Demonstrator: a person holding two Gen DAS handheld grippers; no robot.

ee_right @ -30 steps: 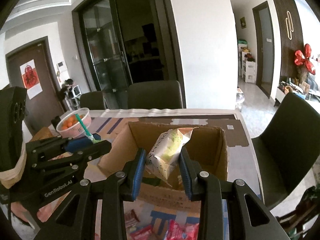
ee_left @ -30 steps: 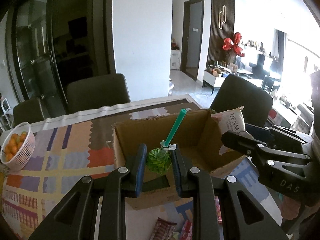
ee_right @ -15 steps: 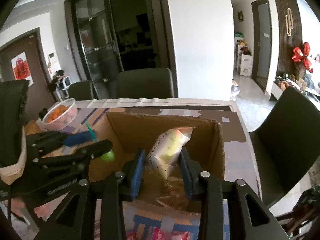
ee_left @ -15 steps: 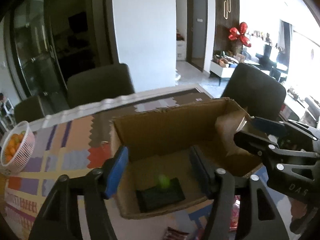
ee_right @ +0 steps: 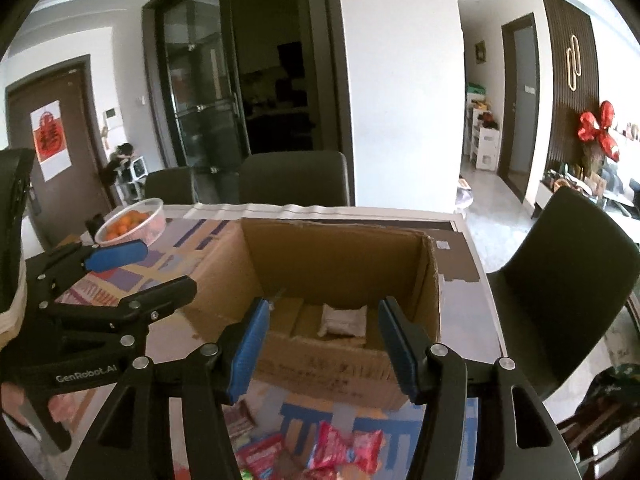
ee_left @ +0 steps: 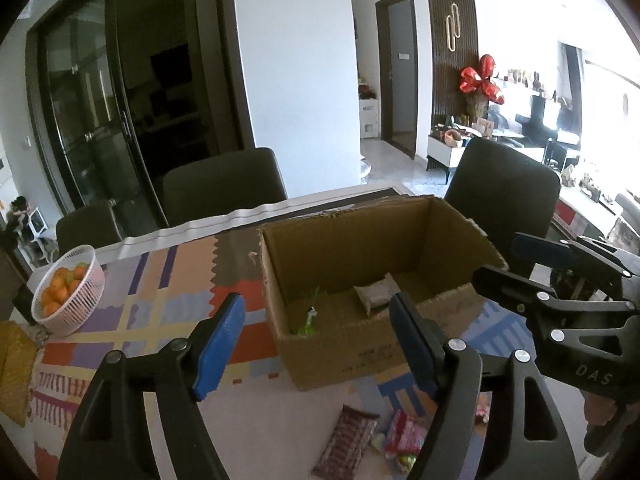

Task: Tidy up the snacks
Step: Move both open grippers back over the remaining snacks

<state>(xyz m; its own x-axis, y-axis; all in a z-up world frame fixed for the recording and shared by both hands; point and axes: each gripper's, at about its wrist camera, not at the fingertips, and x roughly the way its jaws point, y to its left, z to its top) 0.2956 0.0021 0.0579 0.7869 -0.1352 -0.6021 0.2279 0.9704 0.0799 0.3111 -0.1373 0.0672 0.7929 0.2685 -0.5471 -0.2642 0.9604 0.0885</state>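
Both snacks I was carrying have dropped into the cardboard box (ee_left: 360,248): the pale packet (ee_right: 344,320) and green lollipop (ee_left: 310,320) now lie on its floor. My left gripper (ee_left: 316,344) and right gripper (ee_right: 320,344) have just been opening and stand apart, nothing between the jaws. Left to do, I judge: the loose wrapped snacks (ee_right: 344,452) on the mat in front.

Brown cardboard box (ee_left: 360,240) sits on a mat (ee_left: 160,308) patterned in orange, purple, yellow and blue blocks. White mesh basket (ee_left: 86,300) is full of orange fruit. Gripper pads (ee_left: 218,340) are bright blue on black arms. Red wrappers (ee_right: 344,446) up front.
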